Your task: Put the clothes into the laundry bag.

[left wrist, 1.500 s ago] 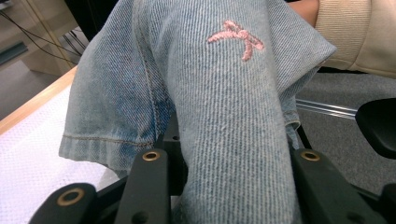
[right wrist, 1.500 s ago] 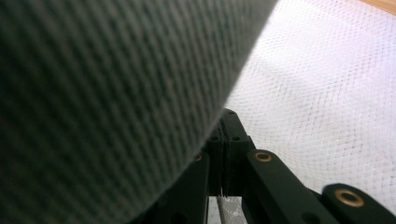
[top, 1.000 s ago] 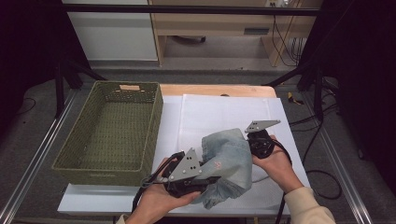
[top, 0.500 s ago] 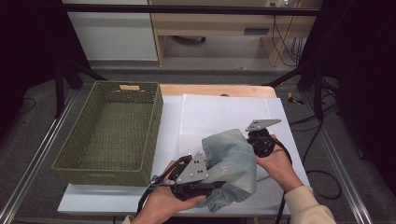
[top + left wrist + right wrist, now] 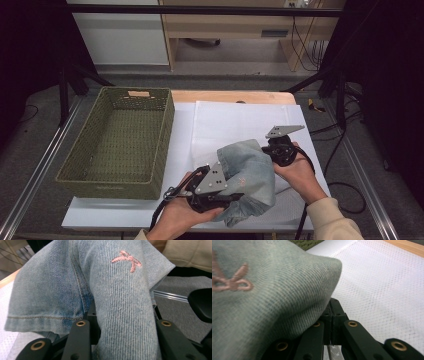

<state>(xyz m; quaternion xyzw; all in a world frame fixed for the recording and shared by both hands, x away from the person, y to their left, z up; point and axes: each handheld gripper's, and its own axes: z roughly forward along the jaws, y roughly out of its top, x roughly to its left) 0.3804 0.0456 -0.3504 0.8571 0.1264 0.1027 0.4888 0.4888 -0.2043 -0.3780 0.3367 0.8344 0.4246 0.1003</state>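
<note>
Denim garment (image 5: 248,177) lifted at lower centre of the high view, over white mat (image 5: 235,125) — my left gripper (image 5: 231,196) clamps its thick fold, my right gripper (image 5: 267,150) pinches an edge, jaws clenched.

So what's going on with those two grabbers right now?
Both grippers, left and right, shut on denim garment. Garment lifted over white mat. Basket unobstructed.

One overhead camera, two riding on the grippers.

The high view looks forward and down over the table (image 5: 310,150); both gripper views sit very close behind their jaws, sharing the denim garment (image 5: 247,172) and its pink embroidery (image 5: 127,260).
</note>
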